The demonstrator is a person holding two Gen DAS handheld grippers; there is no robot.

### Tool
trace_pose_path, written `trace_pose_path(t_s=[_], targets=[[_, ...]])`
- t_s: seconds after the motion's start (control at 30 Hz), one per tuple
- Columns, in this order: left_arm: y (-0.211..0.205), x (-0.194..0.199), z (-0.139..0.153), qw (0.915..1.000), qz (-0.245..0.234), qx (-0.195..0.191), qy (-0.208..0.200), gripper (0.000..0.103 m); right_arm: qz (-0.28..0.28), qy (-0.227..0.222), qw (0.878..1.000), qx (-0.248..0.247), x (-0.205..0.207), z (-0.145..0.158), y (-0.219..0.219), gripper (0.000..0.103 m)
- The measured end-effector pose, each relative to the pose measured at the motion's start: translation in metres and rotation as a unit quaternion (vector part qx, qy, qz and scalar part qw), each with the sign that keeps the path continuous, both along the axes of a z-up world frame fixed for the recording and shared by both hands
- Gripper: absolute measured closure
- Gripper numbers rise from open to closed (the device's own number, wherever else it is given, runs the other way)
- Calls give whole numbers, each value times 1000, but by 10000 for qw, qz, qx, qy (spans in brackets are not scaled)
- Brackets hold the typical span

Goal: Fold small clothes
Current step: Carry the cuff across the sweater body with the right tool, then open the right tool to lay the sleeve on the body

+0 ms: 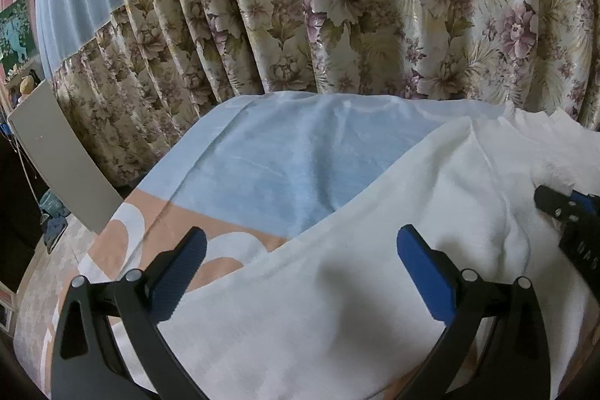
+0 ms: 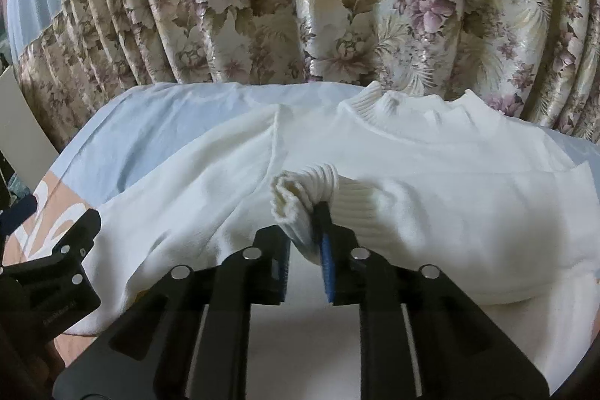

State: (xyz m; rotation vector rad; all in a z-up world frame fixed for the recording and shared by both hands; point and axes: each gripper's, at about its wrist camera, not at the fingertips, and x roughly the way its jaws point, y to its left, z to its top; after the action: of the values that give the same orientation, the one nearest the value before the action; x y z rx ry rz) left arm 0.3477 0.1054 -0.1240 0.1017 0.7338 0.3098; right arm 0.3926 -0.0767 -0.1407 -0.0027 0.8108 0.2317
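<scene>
A white knit sweater (image 2: 431, 175) lies spread on a bed, its ribbed collar (image 2: 412, 107) at the far side near the curtain. My right gripper (image 2: 305, 235) is shut on the ribbed sleeve cuff (image 2: 300, 186) and holds it over the sweater's body. My left gripper (image 1: 300, 246) is open and empty, hovering above the sweater's left part (image 1: 375, 250). The right gripper shows at the right edge of the left wrist view (image 1: 562, 208); the left gripper shows at the left edge of the right wrist view (image 2: 56, 265).
The bed has a light blue and peach sheet (image 1: 285, 167). A floral curtain (image 1: 356, 6) hangs right behind the bed. A grey board (image 1: 63, 160) leans at the left, with floor and clutter beyond it.
</scene>
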Motion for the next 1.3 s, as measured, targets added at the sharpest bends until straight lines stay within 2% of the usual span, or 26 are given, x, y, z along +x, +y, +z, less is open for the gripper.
trace_pose_path(t_s=[0.13,0.23,0.3,0.33,0.4,0.53,0.63,0.8,1.03,1.3], targets=[[1,-2,3,10000,25,27,20,2,133,91,9999,-25,1,-5,15,72],[-2,-7,7,10000,-33,46,14,1,152,120,9996,182,-5,4,13,62],[-9,-9,13,9999,-135,23,-22,2,-6,-167,9991,392,-19,26,-4,37],[-13,-10,17,9998,-172,8,-56,1,-137,-345,9984,427,-27,38,-16,33],[-24,-11,21,9997,-234,-51,-99,1,-322,-562,9970,431,-38,57,-39,32],[-53,-13,31,9989,-414,-164,-155,1,-651,-666,9954,245,-51,74,-80,32],[-78,-12,34,9979,-588,-270,-102,1,-857,-692,9938,157,-62,79,-108,32],[-110,-18,44,9969,-742,-210,-166,1,-1061,-648,9920,199,-83,80,-144,32],[-141,-33,56,9955,-908,-83,-243,1,-1216,-705,9898,211,-104,85,-169,32],[-151,-51,66,9951,-932,2,-334,1,-1262,-773,9884,350,-119,96,-179,32]])
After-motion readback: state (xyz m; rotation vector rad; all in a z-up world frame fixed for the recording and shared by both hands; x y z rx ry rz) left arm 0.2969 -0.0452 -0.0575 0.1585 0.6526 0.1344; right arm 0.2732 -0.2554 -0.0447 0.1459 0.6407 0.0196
